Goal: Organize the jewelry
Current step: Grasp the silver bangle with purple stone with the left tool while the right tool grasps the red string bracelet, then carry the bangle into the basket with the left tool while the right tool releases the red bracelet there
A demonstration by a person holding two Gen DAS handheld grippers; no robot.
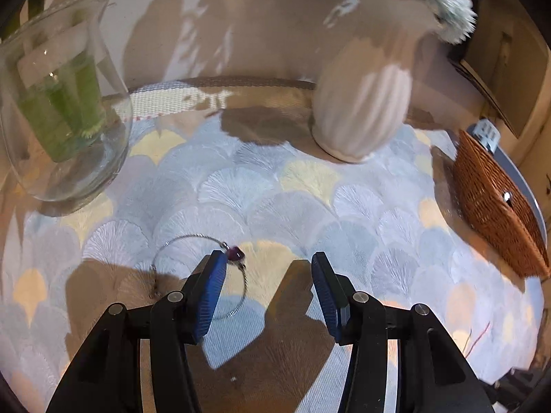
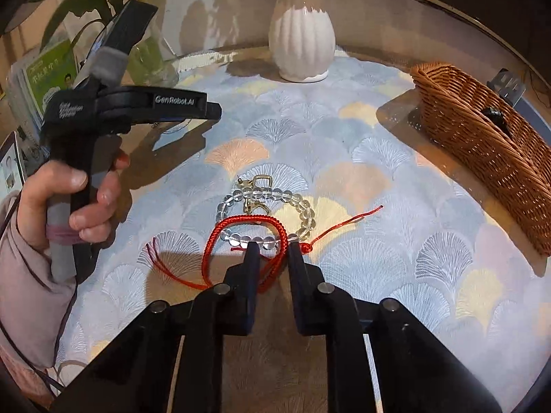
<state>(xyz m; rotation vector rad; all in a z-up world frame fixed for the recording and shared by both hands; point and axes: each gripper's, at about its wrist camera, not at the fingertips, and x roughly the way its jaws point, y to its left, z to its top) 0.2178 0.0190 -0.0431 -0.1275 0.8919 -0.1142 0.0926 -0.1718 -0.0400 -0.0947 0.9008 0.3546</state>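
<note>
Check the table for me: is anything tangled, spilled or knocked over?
The red cord bracelet lies across the clear bead bracelet, with a gold clasp in the same pile, so they may lift together. The wire bangle lies apart. The white vase and wicker basket stand upright; nothing spilled.

The vase (image 2: 301, 48) stands at the back of the table mat (image 2: 361, 158), the wicker basket (image 2: 482, 158) to the right; the cord bracelet (image 2: 241, 241) lies overlapping the bead bracelet (image 2: 303, 206) near the front, the wire bangle (image 1: 193, 241) further left
</note>
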